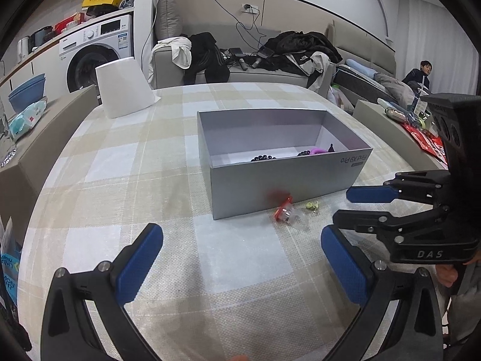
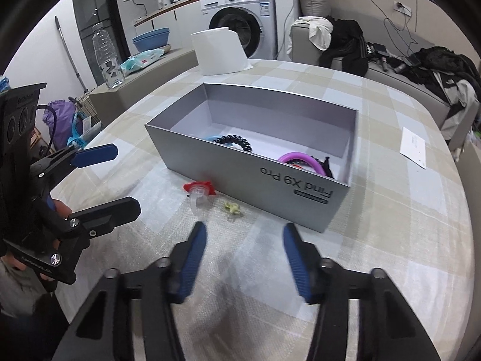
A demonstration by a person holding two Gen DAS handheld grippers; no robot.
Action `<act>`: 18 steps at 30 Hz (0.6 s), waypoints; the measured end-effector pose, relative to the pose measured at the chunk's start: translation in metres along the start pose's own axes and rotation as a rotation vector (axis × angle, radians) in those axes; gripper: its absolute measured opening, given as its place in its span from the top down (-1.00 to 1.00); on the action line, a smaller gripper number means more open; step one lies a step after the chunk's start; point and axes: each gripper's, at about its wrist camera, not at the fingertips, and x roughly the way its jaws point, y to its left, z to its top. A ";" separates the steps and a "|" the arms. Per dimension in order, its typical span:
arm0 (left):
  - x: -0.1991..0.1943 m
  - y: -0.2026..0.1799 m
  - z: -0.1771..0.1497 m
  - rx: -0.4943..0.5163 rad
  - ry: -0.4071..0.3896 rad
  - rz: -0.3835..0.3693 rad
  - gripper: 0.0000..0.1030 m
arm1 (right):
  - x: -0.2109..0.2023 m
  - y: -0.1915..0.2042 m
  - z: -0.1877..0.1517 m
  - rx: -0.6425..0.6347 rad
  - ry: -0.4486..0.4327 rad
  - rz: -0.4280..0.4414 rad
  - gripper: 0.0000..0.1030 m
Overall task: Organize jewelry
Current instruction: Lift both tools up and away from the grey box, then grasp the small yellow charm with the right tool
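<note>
left gripper (image 1: 240,258) with blue-padded fingers spread wide, holding nothing, above the beige-and-white checked tablecloth (image 1: 126,162). ahead of it, an open grey cardboard box (image 2: 228,162) printed "find x9 pro". inside the box: a black spiral hair tie (image 2: 234,143) and a purple ring-shaped bangle (image 2: 296,160). on the cloth just beside the box's front wall: a red-and-clear plastic clip (image 2: 199,194), then a small yellow-green trinket (image 2: 232,207). right gripper (image 2: 245,260) also spread wide and empty, near the trinket, apart from it.

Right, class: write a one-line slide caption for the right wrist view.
Open right tongs hover over a checked tablecloth near a red clip and a small yellow piece beside the grey box.
</note>
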 end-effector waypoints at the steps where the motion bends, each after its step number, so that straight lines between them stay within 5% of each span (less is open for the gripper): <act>1: 0.001 0.001 0.000 -0.001 0.001 -0.001 -0.98 | 0.002 0.001 0.001 -0.005 0.003 0.000 0.22; 18: 0.001 0.004 -0.001 -0.012 0.004 -0.009 -0.98 | 0.028 0.019 0.011 -0.088 0.025 -0.062 0.51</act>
